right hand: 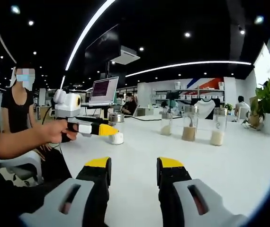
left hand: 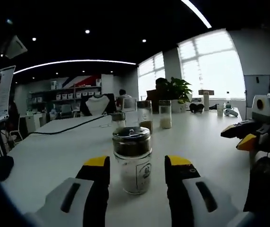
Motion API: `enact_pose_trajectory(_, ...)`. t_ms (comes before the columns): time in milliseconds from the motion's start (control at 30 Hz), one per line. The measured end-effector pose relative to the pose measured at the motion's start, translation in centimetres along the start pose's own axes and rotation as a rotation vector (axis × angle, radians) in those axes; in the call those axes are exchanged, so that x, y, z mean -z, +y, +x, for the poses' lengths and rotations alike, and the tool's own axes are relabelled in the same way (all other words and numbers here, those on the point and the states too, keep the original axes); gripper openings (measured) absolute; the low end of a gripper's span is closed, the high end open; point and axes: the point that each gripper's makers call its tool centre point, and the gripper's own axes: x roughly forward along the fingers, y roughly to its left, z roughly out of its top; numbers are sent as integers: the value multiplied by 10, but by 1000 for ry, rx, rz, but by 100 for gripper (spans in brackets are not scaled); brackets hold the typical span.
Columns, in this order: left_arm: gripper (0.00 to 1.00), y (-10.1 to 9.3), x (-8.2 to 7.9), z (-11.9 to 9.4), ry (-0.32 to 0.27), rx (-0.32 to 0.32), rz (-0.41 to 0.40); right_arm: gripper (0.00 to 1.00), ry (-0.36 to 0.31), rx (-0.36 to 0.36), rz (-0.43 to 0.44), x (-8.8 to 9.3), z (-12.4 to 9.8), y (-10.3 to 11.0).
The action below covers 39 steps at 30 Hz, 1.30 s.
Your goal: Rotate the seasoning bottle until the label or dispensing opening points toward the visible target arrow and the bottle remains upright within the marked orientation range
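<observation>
Glass seasoning bottle (left hand: 132,161) upright mid-desk (left hand: 54,151) between our left gripper (left hand: 137,165)'s open jaws, ungripped; right gripper (right hand: 134,163) open, idle; rotation pending.

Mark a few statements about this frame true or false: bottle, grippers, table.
1. The seasoning bottle stands upright between the left gripper's open jaws. True.
2. The bottle lies on its side. False: it stands upright on the white table.
3. The right gripper holds a bottle. False: its jaws are open with bare table between them.
4. Three more jars stand in a row farther back on the table. True.
5. A potted plant stands near the window. True.
6. The bottle has no lid. False: a dark lid caps it.
</observation>
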Motion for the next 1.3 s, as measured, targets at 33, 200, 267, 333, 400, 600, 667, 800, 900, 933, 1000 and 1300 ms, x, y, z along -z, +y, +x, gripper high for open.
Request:
enact_pose_trajectory(33, 48, 1, 2, 1, 11, -12, 16, 37, -7, 1, 7, -2, 0, 0)
enact_pose_trajectory(200, 44, 10, 2, 1, 18, -50, -14, 37, 13, -15, -22, -2, 3, 4)
enact_pose_trajectory(267, 45, 13, 2, -2, 18, -53, -27, 37, 16, -14, -29, -2, 3, 4)
enact_pose_trajectory(333, 45, 14, 3, -6, 22, -54, -30, 37, 6, -16, -12, -4, 2, 2)
enact_pose_trajectory(400, 45, 14, 3, -9, 23, -53, -22, 37, -1, -9, -1, -5, 1, 0)
enact_pose_trajectory(600, 41, 13, 0, -12, 17, -42, -27, 37, -2, -14, -3, -7, 4, 2)
enact_pose_trajectory(667, 35, 9, -2, -11, 7, -30, -32, 37, -1, -20, -8, -8, 7, 3)
enact_pose_trajectory(800, 32, 5, -3, -7, -1, -23, -31, 37, 2, -31, -25, -12, 12, 4)
enact_pose_trajectory(900, 32, 5, -3, -7, -8, -15, -39, 37, 9, -35, -48, -12, 14, 3)
enact_pose_trajectory(933, 32, 5, -3, -7, -9, -12, -42, 37, 8, -29, -50, -14, 15, 0)
enact_pose_trajectory(1000, 31, 5, -3, -7, -10, -9, -49, 37, 3, -30, -44, -17, 16, -4)
enact_pose_trajectory(1300, 44, -3, -8, -17, -37, 11, -77, 37, -3, -19, -61, -25, 31, -16)
